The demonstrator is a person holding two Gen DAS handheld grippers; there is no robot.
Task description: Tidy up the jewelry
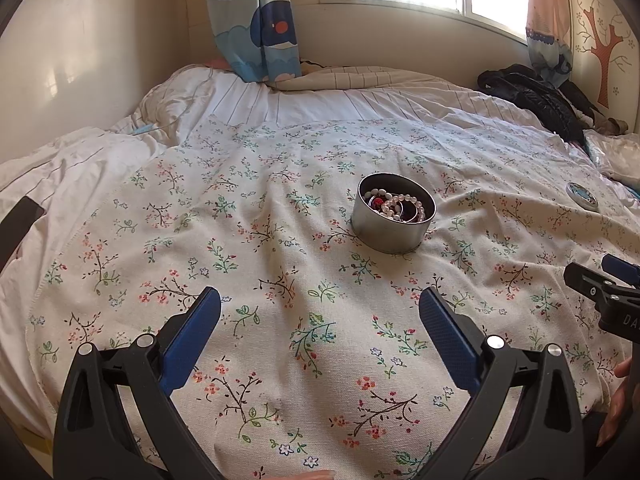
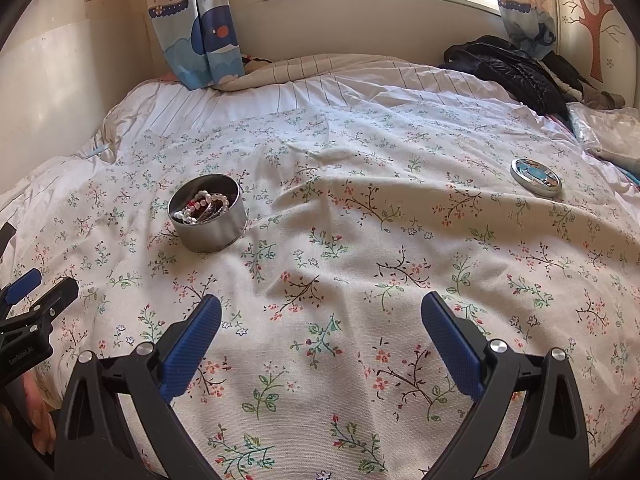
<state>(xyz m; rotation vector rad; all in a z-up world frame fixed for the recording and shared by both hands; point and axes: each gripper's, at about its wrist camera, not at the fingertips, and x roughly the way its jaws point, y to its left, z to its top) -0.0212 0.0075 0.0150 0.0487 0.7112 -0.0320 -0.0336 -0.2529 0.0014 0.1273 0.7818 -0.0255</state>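
Bed (image 2: 360,140) w/ tin (image 2: 208,216), lid (image 2: 536,178)

Under my blue-padded, black-framed left gripper (image 1: 320,304) and right gripper (image 2: 321,311) is lying a cream cloth (image 2: 360,240) sprigged with pink, green and dark twigs. Ahead of my fingers a silver tin (image 1: 394,213) is showing white and red beads (image 1: 394,205); its lid (image 2: 536,177) is gleaming turquoise.

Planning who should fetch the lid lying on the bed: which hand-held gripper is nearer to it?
Right. The lid lies ahead and to the right of the right hand-held gripper. The left hand-held gripper sits further left, with the lid far off to its right.
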